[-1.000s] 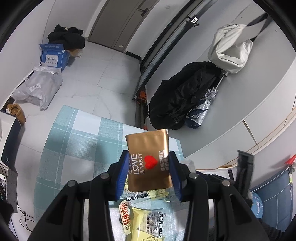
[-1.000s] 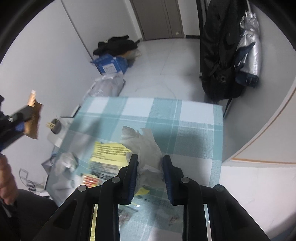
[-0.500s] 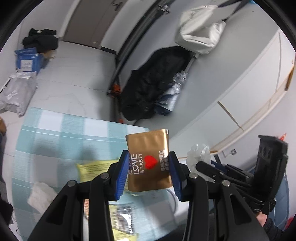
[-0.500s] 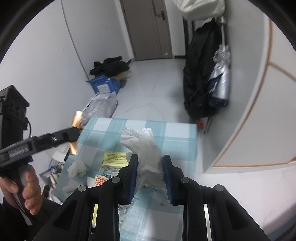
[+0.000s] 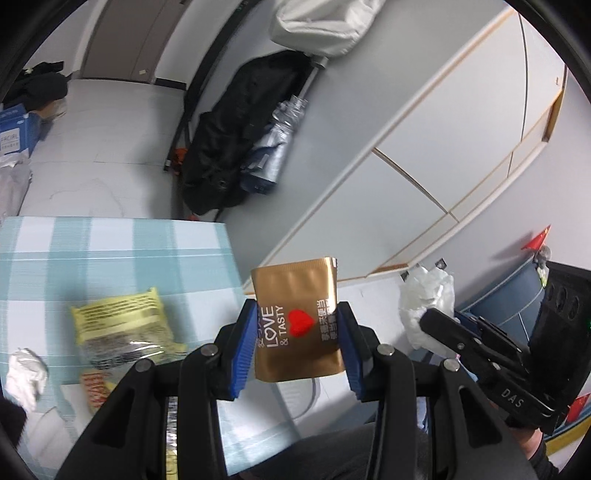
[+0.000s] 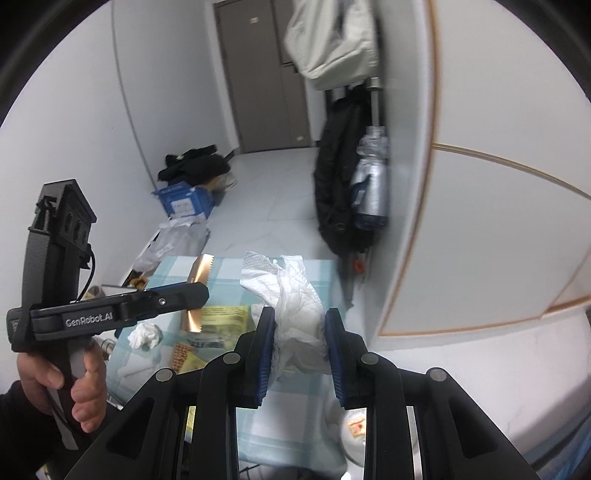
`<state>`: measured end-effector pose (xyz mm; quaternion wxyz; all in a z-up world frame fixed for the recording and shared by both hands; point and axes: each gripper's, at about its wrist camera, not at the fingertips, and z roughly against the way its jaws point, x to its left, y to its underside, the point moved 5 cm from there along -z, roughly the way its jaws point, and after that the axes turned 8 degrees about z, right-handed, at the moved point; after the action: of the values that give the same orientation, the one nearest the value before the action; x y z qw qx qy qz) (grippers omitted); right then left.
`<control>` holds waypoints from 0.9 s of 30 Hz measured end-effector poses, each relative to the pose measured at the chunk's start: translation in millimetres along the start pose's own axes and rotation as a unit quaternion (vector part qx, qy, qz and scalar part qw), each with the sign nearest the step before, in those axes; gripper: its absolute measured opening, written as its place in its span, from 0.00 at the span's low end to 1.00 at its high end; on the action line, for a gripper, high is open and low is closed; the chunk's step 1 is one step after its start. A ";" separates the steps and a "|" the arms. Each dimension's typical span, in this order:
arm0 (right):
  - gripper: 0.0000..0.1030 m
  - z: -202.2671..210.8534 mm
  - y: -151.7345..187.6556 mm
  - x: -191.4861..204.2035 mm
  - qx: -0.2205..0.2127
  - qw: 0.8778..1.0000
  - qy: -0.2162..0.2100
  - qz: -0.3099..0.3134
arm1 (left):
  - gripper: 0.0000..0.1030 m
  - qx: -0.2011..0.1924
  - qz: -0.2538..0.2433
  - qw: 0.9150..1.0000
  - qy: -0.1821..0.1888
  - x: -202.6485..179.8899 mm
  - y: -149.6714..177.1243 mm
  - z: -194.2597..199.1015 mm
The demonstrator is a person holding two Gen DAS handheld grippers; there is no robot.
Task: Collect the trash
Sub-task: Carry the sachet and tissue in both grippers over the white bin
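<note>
My left gripper [image 5: 297, 332] is shut on a gold "LOVE & TASTY" sachet [image 5: 297, 328], held in the air past the table's right edge. It also shows edge-on in the right wrist view [image 6: 195, 291]. My right gripper [image 6: 299, 339] is shut on a crumpled white tissue [image 6: 295, 302], which also shows at the right of the left wrist view [image 5: 424, 306]. On the checked tablecloth [image 5: 110, 240] lie a yellow wrapper [image 5: 122, 321], a crumpled tissue ball [image 5: 24, 373] and a red-patterned wrapper [image 5: 94, 387]. A white bin rim [image 6: 351, 439] shows low beneath the right gripper.
A black jacket [image 5: 221, 155], a folded silver umbrella [image 5: 273, 155] and a pale bag [image 5: 317, 26] hang by the wall beyond the table. A blue box [image 6: 184, 199], dark clothes and grey bags lie on the floor. White cabinet doors [image 5: 443, 147] stand to the right.
Both grippers have swung right and risen off the table, each still holding its item. The right gripper with the tissue now shows closer in the left wrist view.
</note>
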<state>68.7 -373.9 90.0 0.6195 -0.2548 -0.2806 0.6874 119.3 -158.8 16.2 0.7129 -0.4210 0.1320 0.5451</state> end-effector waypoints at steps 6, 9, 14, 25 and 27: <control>0.25 21.6 22.1 -40.5 -0.002 0.999 0.025 -0.040 | 0.36 0.039 -0.028 0.999 0.013 -36.7 8.4 -27.6; 0.25 25.1 36.2 -58.3 0.001 0.998 0.033 -0.060 | 0.36 0.069 -0.043 0.997 0.021 -54.4 15.0 -47.3; 0.25 20.9 70.6 -94.7 0.017 0.994 0.038 -0.103 | 0.36 0.129 -0.075 0.989 0.024 -76.6 32.8 -86.9; 0.26 -36.8 156.0 -157.9 0.073 0.967 0.003 -0.243 | 0.36 0.269 -0.081 0.960 -0.004 -65.6 88.0 -189.7; 0.26 -52.4 169.8 -161.9 0.092 0.965 0.001 -0.247 | 0.36 0.282 -0.081 0.956 -0.013 -61.2 93.3 -199.6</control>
<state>1.6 -544.0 -66.1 0.7912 -0.1202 -0.2699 0.5355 67.7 -343.3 -108.7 0.8459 -0.2051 0.2362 0.4320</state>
